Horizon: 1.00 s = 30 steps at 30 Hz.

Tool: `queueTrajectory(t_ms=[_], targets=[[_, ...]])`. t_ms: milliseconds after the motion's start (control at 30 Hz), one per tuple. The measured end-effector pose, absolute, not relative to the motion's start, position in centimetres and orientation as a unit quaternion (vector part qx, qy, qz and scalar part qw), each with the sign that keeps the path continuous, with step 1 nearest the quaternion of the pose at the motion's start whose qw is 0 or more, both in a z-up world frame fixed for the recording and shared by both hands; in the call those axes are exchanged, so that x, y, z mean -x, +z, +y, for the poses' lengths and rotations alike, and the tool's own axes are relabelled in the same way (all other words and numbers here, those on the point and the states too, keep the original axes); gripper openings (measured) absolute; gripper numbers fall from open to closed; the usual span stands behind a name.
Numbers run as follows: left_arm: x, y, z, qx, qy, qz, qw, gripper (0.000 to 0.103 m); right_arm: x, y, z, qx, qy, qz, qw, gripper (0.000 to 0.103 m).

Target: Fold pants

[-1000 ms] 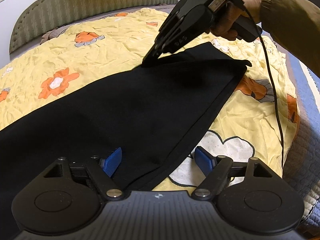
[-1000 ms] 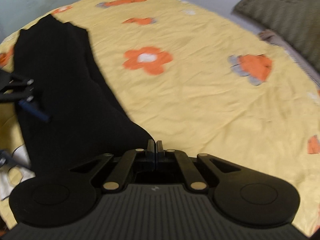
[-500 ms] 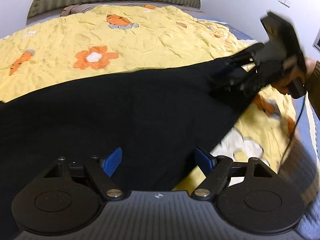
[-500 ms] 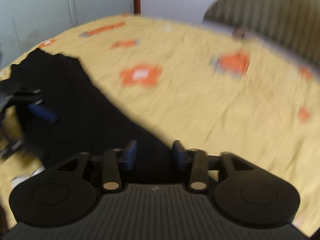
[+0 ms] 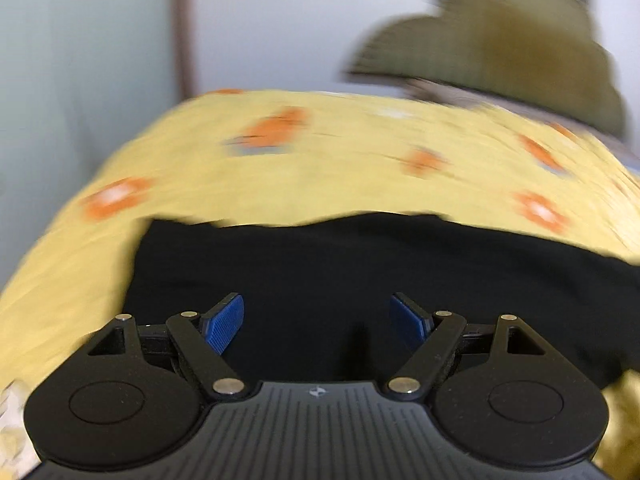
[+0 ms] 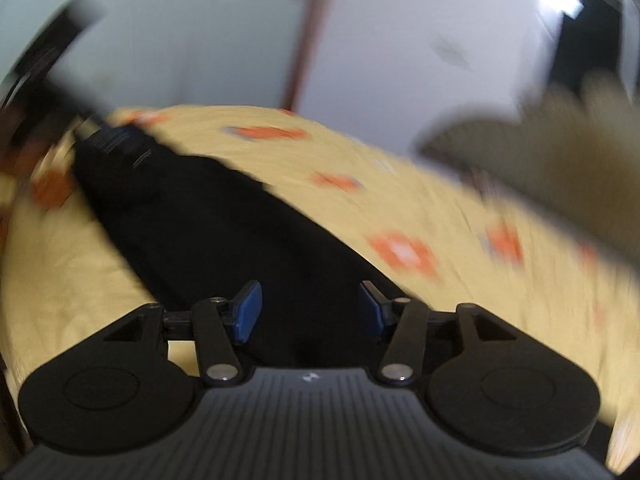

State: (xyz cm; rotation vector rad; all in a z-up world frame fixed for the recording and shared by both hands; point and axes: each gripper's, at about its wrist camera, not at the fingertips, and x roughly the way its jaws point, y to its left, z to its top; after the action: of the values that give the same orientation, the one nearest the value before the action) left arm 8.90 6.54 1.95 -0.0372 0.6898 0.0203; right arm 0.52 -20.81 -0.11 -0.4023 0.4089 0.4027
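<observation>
While both frames blur | left gripper (image 5: 316, 322), right gripper (image 6: 310, 310) agape | above black pants (image 5: 360, 280)

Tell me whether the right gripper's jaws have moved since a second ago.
Yes. The right gripper was shut on the black pants then; now its jaws stand wide apart over them.
</observation>
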Motion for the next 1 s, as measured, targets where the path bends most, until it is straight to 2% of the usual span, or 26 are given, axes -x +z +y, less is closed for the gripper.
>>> queueTrajectory(t_ms=[100, 167, 233, 500, 600, 800, 1000], targets=[[-7.0, 1.5, 10.3, 0.062, 0.059, 0.308, 0.948, 0.080, 1.0, -1.0, -14.8, 0.267, 0.223, 0.157, 0.925, 0.040], [-5.2, 1.2, 12.9, 0.099, 0.069, 0.280, 0.952, 0.080, 0.7, -1.4, -12.6, 0.260, 0.237, 0.169, 0.921, 0.027], [-4.4, 0.8, 15.0, 0.142, 0.065, 0.273, 0.949, 0.081, 0.1, -1.6, -11.2, 0.257, 0.237, 0.183, 0.919, 0.023], [-4.5, -1.7, 20.2, 0.305, 0.015, 0.321, 0.896, 0.081, -1.0, -3.7, -7.9, 0.325, 0.200, 0.209, 0.900, 0.022], [-3.7, -2.2, 21.1, 0.332, 0.012, 0.322, 0.887, 0.081, -0.8, -4.0, -7.5, 0.346, 0.187, 0.216, 0.894, 0.022], [-4.9, -3.5, 23.0, 0.447, -0.029, 0.301, 0.842, 0.081, -0.7, -3.9, -7.8, 0.343, 0.175, 0.225, 0.895, 0.022], [-5.7, -3.6, 22.9, 0.462, -0.021, 0.292, 0.837, 0.078, -0.6, -4.2, -7.5, 0.349, 0.159, 0.223, 0.896, 0.022]])
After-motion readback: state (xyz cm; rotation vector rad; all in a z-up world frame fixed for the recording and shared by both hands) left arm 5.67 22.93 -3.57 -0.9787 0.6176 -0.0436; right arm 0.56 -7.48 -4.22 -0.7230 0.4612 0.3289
